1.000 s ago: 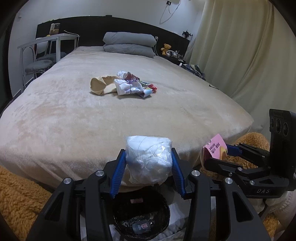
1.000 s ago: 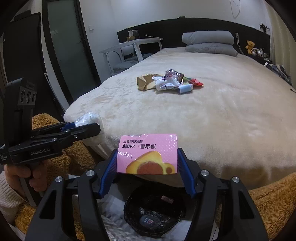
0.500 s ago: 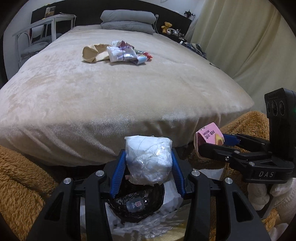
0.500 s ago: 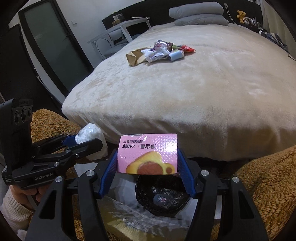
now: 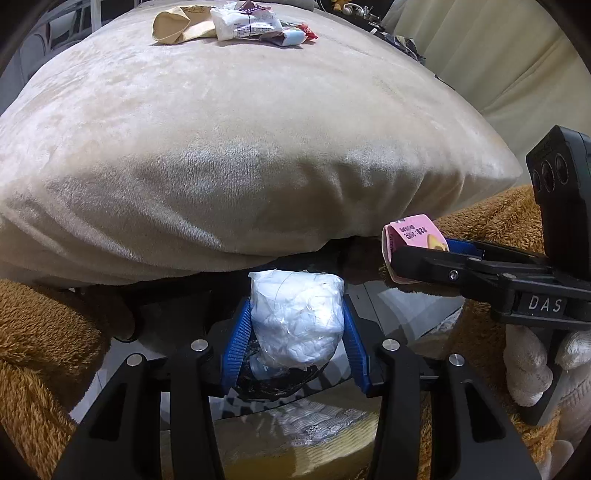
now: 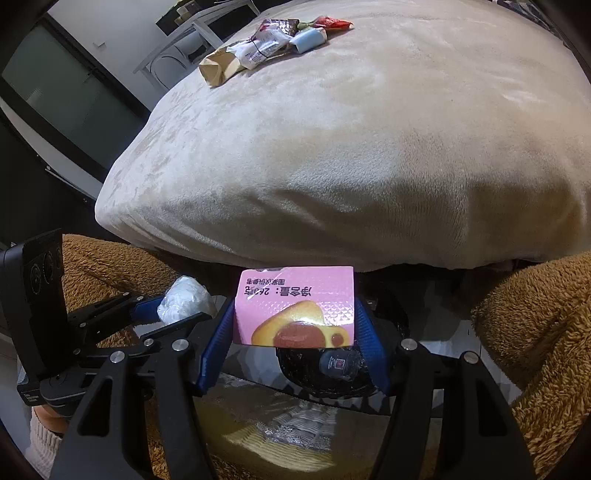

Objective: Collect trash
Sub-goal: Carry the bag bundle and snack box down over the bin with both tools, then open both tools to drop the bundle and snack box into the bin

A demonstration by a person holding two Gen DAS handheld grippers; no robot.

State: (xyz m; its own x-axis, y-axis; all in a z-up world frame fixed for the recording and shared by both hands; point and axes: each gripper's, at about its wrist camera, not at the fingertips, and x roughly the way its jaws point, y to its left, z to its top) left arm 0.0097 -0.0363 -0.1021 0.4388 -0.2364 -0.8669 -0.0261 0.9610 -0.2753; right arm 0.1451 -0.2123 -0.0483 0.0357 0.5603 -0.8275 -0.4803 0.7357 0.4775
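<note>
Two pieces of trash are in your grip at once, one per hand, and both hang low in front of the bed (image 5: pixel 258 155), over the black-lined bin (image 6: pixel 332 380) on the floor, which is presumably why you carry them so low: a release from here should fall into the liner and not on the brown fleece blanket (image 6: pixel 535 332) beside it. Your left tongs (image 5: pixel 295 325) are closed partway, blue pads pressing both sides of a crumpled white plastic bag (image 5: pixel 295 317) that bulges above the pads; the bin's dark rim shows just beneath it. Your right tongs (image 6: pixel 295 321) are closed about as far on a pink snack box (image 6: pixel 295 306), held flat-faced toward the camera with its print upside down, its lower edge just above the bin, where a small bottle (image 6: pixel 338 363) already lies. The two tongs sit near each other, left one slightly behind. More trash waits in a pile of wrappers (image 5: pixel 236 22) far up the bed, well apart from you, so the job looks only partly done.
</note>
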